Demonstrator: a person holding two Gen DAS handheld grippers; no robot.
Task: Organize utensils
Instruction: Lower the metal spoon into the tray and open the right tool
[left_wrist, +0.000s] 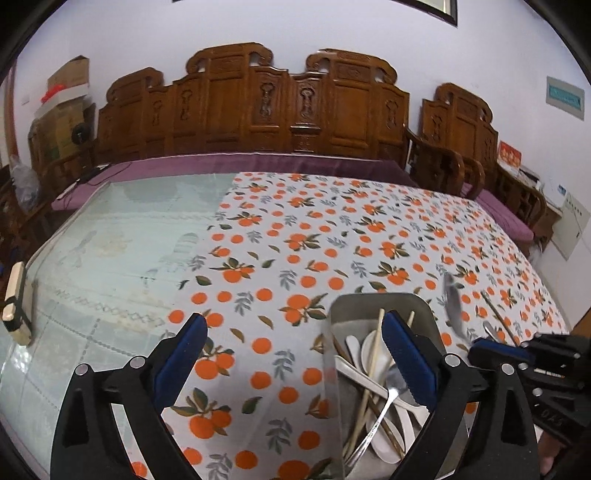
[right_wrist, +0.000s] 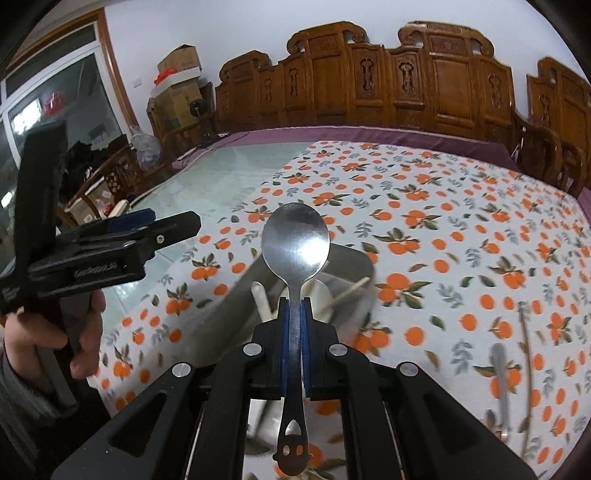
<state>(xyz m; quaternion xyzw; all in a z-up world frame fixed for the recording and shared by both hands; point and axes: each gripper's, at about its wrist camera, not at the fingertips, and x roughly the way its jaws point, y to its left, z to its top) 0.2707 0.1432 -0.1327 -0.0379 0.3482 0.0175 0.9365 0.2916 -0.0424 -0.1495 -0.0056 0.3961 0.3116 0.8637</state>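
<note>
A grey metal tray (left_wrist: 369, 302) sits on the orange-print tablecloth and holds white spoons, metal spoons and chopsticks (left_wrist: 373, 362). My left gripper (left_wrist: 295, 332) is open and empty, hovering over the tray's left side. My right gripper (right_wrist: 294, 306) is shut on a metal spoon (right_wrist: 295, 240), bowl pointing forward, held above the tray (right_wrist: 354, 258). The right gripper also shows at the right edge of the left wrist view (left_wrist: 517, 350). A blurred metal utensil (left_wrist: 453, 302) and a thin chopstick (left_wrist: 498, 317) lie on the cloth right of the tray.
The tablecloth (left_wrist: 332, 229) covers the right part of a glass-topped table (left_wrist: 129, 229). A small cream block (left_wrist: 16, 302) stands at the table's left edge. A carved wooden bench (left_wrist: 251, 107) with a purple cushion runs behind the table.
</note>
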